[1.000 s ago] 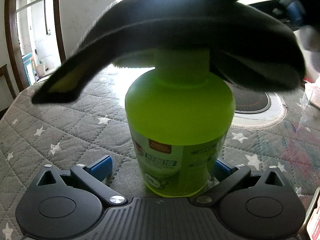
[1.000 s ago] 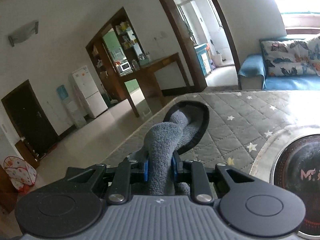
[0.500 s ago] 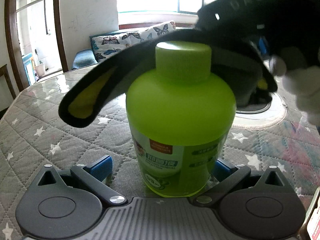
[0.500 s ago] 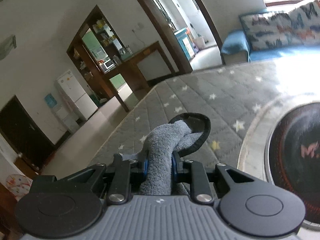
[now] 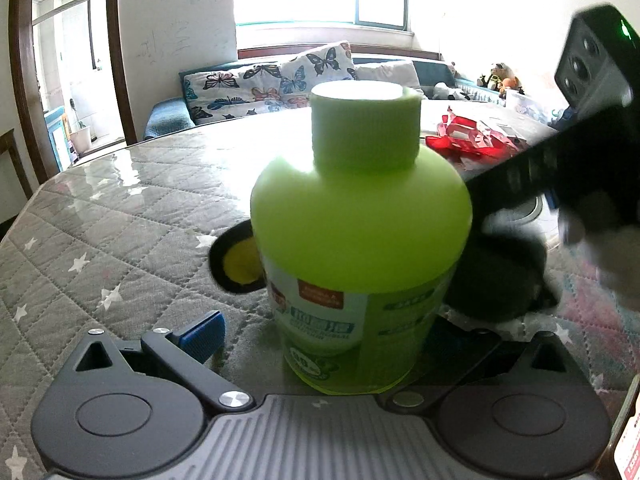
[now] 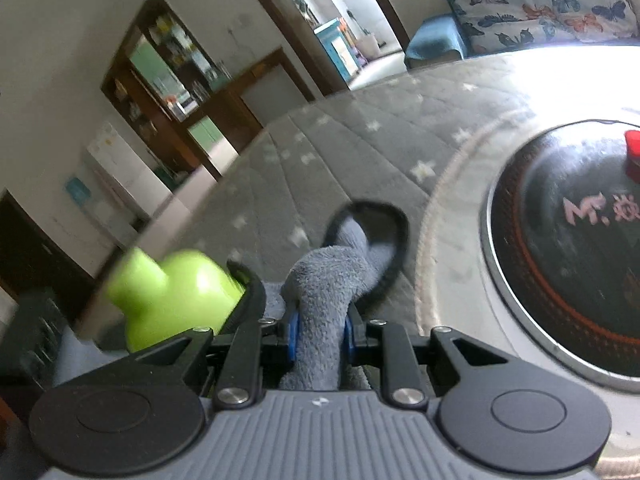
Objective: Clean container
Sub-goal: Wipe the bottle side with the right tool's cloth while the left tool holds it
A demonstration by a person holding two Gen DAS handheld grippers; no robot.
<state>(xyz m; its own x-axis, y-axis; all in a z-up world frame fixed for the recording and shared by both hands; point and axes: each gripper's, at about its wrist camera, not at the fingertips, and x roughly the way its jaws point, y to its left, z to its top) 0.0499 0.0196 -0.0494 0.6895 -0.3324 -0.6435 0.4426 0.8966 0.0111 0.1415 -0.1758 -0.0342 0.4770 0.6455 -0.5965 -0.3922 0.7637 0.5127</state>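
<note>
A lime-green bottle [image 5: 360, 232] with a ribbed cap stands upright on the quilted table [image 5: 120, 208]. It sits between the fingers of my left gripper [image 5: 322, 332], which is open: the blue left pad [image 5: 204, 336] stands clear of the bottle and the right pad is hidden behind it. My right gripper [image 6: 318, 332] is shut on a grey cloth [image 6: 328, 280] with black trim. It hangs low at the bottle's right side, and the bottle [image 6: 176, 292] shows blurred at the lower left of the right wrist view. The cloth [image 5: 236, 268] wraps behind the bottle, its yellow end poking out on the left.
A round black cooktop [image 6: 568, 260] is set in the table just right of the cloth. Red packaging [image 5: 472, 140] lies further back. A sofa with butterfly cushions [image 5: 272, 84] stands beyond the table edge. A blurred white-gloved hand [image 5: 612, 256] holds the right gripper.
The right gripper has come down with the cloth, from draped over the bottle's cap to low behind and right of the bottle. The cap now shows bare. Left gripper and bottle have not moved.
</note>
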